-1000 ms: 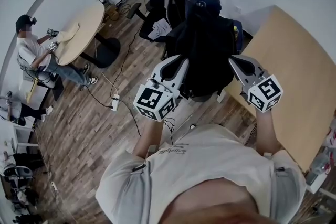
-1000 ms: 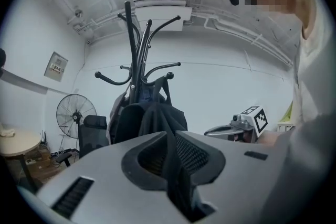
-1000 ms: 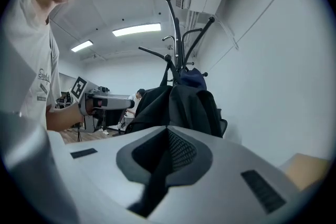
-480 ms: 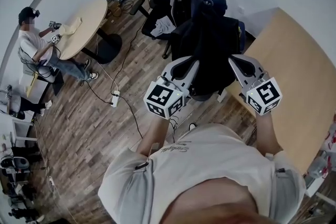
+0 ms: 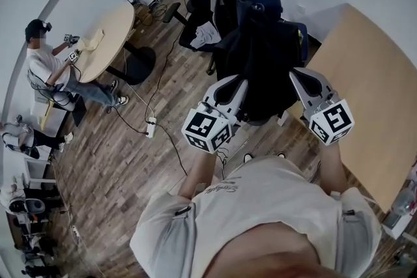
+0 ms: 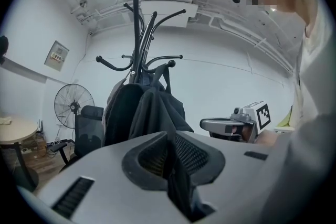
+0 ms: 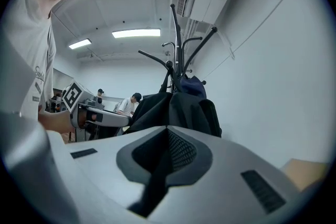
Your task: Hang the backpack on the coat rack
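Wood floor [image 5: 117,159] room, coat rack [image 6: 137,34] dead ahead of both tools.
backpack [image 5: 260,62] hangs on the coat rack, just in front; left tool [image 5: 229,89] and right tool [image 5: 305,83] both closed, empty.

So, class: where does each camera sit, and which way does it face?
Head view: on the person's head, looking steeply down at the backpack; shows shirt, arms, left hand-held gripper, right hand-held gripper.
Left gripper view: on that gripper, level toward the coat rack; shows its shut jaws.
Right gripper view: likewise, on its own gripper.
All share the backpack.
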A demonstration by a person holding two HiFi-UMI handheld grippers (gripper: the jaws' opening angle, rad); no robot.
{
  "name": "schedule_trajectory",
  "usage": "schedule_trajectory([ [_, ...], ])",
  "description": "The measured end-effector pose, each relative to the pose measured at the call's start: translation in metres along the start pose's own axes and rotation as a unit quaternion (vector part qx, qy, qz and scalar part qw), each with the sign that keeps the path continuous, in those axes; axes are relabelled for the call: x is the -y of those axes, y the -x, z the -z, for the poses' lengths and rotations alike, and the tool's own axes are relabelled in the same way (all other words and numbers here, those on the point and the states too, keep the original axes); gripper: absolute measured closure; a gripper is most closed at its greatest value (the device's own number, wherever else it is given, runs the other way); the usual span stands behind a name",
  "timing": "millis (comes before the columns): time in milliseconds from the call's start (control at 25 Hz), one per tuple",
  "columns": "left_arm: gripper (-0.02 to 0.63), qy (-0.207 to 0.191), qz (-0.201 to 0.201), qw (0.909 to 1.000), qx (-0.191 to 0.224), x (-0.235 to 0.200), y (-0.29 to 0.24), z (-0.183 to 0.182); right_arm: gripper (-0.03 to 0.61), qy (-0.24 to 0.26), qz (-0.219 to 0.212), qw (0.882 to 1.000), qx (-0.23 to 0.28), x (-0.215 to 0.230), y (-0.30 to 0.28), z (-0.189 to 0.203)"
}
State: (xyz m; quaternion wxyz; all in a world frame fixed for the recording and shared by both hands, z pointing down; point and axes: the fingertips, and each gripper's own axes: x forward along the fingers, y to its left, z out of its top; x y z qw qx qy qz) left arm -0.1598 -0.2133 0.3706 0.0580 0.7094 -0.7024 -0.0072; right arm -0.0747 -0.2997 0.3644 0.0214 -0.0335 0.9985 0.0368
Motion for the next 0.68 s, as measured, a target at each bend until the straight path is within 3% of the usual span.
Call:
schedule_trajectory([
  [360,0.56,-0.028,0.015,0.9995,-0.009,0.014,0.0,0.0,0.583,-0.001,0.002,1.0,-0.006,-0.008,0.005,0.004],
  [680,0.56,-0.022,0.013,0.9996,-0.008,0.004,0.001,0.006,0.583,0.001,0.01,1.0,-0.001,-0.008,0.0,0.006],
])
